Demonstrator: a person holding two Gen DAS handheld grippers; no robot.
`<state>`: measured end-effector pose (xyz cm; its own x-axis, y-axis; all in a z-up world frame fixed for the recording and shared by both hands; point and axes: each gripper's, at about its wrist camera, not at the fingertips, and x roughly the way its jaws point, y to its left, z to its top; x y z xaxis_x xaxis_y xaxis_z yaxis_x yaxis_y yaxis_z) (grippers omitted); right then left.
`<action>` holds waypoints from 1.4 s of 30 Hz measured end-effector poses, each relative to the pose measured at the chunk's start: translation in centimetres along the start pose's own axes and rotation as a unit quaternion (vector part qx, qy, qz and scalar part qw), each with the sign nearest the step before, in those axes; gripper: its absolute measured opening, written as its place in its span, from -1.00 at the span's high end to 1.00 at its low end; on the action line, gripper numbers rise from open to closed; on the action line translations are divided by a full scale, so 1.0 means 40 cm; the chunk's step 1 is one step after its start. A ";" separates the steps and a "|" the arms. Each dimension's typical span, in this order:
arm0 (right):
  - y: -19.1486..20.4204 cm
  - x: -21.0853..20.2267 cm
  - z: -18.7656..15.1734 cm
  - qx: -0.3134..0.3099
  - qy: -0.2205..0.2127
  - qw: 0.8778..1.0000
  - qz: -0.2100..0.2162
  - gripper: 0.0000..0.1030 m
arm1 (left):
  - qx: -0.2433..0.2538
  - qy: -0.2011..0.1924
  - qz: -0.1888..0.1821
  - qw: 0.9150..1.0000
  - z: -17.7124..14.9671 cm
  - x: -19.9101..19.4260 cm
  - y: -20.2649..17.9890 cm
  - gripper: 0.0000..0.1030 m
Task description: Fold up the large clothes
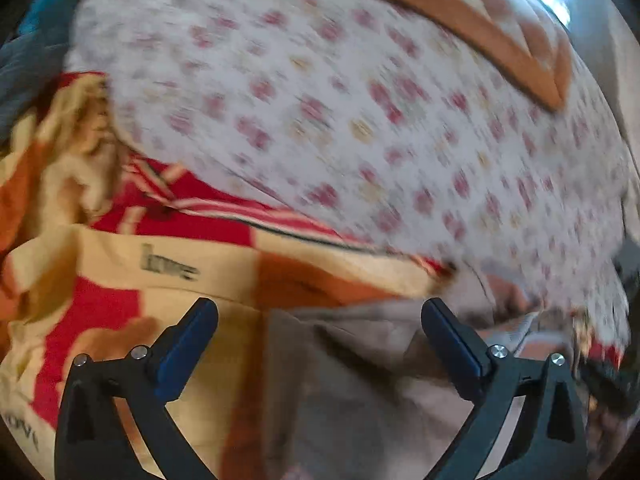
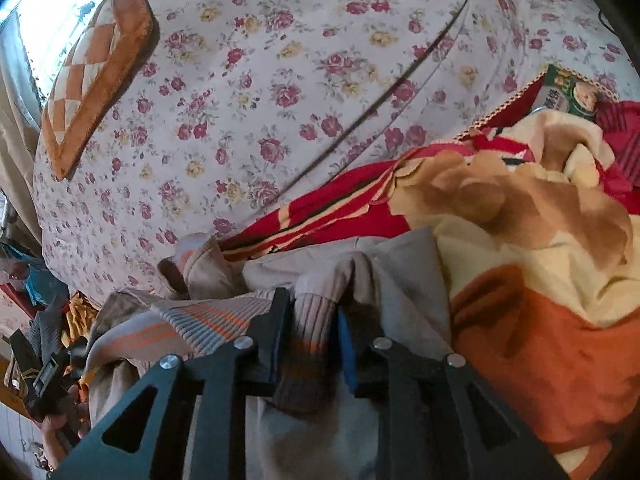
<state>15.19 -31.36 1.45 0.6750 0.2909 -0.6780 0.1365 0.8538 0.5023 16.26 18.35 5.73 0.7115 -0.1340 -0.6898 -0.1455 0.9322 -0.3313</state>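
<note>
Jacket (image 2: 400,280) lies bunched on the bed (image 2: 248,92) against a blanket (image 2: 540,320). Right gripper (image 2: 310,336) pinches its ribbed cuff (image 2: 316,312), likely to lift it; left gripper (image 1: 320,320) gapes empty above the grey cloth.

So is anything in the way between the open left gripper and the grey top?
Nothing visible. The left gripper hangs open right over the grey top, with no other thing between them. The red and cream blanket lies beside it.

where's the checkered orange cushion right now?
The cushion lies on the flowered bedsheet near the bright window: upper left in the right wrist view, upper right in the left wrist view, far from the gray garment.
</note>
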 end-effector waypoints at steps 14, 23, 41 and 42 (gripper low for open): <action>0.269 -0.186 -0.026 -0.182 -0.076 0.980 0.021 0.46 | 0.129 -0.024 -0.082 0.988 -0.043 -0.040 -0.265 -0.94; 0.155 0.122 0.001 -0.164 0.064 0.984 -0.032 0.84 | 0.094 0.088 0.008 0.992 -0.114 0.153 -0.148 -0.79; 0.169 0.013 -0.067 -0.219 0.095 0.962 -0.131 0.17 | 0.052 0.074 0.055 0.994 -0.103 0.149 -0.090 -0.81; 0.154 0.039 -0.073 -0.220 0.115 0.960 -0.131 0.17 | 0.029 0.098 0.042 0.994 -0.104 0.167 -0.070 -0.80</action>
<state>14.98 -24.40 1.93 0.4736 0.0854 -0.8766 -0.0733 0.9957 0.0574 18.57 13.43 -0.64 0.5501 -0.1131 -0.8274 -0.1542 0.9600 -0.2337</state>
